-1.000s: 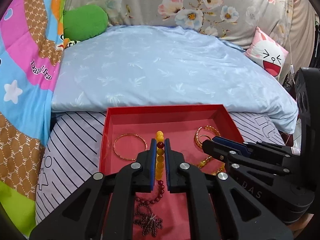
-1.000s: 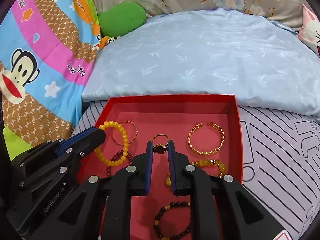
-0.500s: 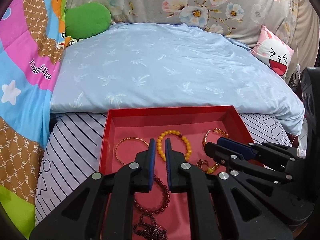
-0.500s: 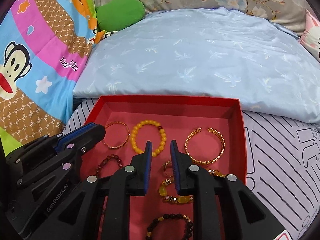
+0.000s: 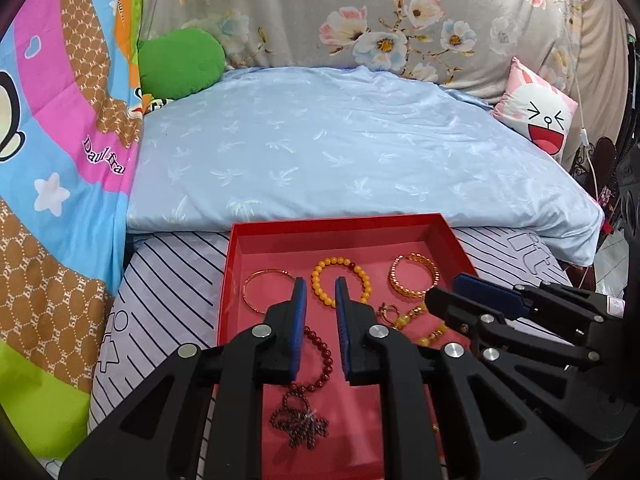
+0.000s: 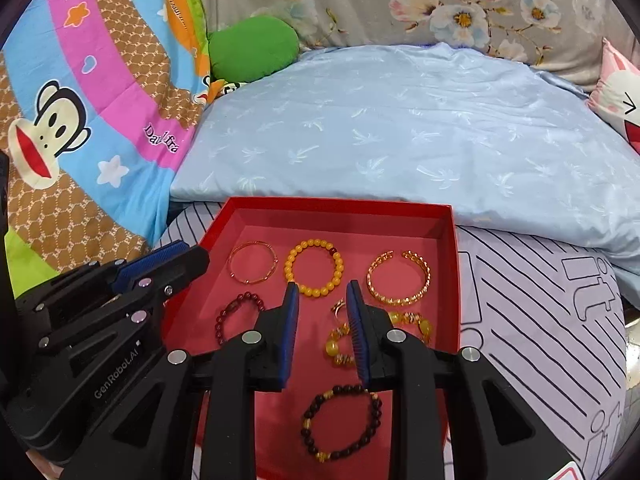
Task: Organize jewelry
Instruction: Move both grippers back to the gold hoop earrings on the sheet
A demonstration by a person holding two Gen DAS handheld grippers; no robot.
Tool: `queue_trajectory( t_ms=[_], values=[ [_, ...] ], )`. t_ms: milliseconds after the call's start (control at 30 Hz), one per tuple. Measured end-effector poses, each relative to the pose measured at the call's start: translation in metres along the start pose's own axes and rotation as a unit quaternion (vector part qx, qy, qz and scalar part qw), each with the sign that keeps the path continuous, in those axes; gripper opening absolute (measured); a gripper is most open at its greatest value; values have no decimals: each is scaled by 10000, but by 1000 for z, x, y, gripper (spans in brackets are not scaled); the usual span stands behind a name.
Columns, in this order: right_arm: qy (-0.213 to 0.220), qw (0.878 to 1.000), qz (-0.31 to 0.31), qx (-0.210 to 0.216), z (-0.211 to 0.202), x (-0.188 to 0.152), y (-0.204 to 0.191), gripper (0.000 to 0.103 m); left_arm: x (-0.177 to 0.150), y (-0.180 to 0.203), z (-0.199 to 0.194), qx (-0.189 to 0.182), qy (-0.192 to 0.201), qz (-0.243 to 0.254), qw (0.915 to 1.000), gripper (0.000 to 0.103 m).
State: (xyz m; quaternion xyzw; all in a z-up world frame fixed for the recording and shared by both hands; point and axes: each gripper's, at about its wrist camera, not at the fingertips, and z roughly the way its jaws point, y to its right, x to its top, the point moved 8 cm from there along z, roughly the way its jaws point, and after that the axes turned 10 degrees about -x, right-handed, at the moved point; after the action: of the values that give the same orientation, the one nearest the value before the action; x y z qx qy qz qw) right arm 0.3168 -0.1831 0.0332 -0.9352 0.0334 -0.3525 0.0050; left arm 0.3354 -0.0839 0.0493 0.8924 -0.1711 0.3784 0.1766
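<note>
Right wrist view: striped bedsheet [image 6: 532, 320] carries the red tray [image 6: 340, 210], its far wall against a pale blue quilt [image 6: 400, 128]. Back row in the tray, left to right: thin gold bangle [image 6: 253, 262], yellow bead bracelet [image 6: 314, 267], open gold cuff [image 6: 399, 278], each apart from its neighbour. Nearer row: dark red bead bracelet [image 6: 236, 314], a tangle of amber and gold pieces [image 6: 340, 344] partly hidden behind the finger, and a dark bead bracelet [image 6: 341, 422] closest to the camera.

Right gripper [image 6: 322, 294] hangs above the tray floor, jaws slightly parted and empty; they have just been opening. Left gripper [image 5: 321, 292]: jaws also have just been opening, gap narrow, nothing between the pads. It sits over the near arc of the yellow bracelet without touching it. Both tools released, then.

Risks, my judgement:
- Small ring [image 5: 387, 312] lies touching the amber tangle; a pinch there could drag several pieces at once.
- Dark red necklace [image 5: 304, 416] is bunched in the left wrist view; lifting one strand may pull the whole knot.
- Grippers are close together over one tray; a reach inward could knock fingers or sweep the placed row.
- Soft bedding under the tray: a downward press may tilt it and slide the beads.
</note>
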Motion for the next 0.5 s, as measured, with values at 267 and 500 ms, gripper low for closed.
queue_trajectory(
  t_ms=[267, 500],
  values=[
    [185, 9998, 12, -18, -41, -18, -1, 25, -12, 20, -38, 2, 113, 90, 9999, 14],
    [186, 9998, 48, 10, -66, -42, 0, 25, -32, 25, -61, 24, 109, 82, 9999, 14]
  ],
)
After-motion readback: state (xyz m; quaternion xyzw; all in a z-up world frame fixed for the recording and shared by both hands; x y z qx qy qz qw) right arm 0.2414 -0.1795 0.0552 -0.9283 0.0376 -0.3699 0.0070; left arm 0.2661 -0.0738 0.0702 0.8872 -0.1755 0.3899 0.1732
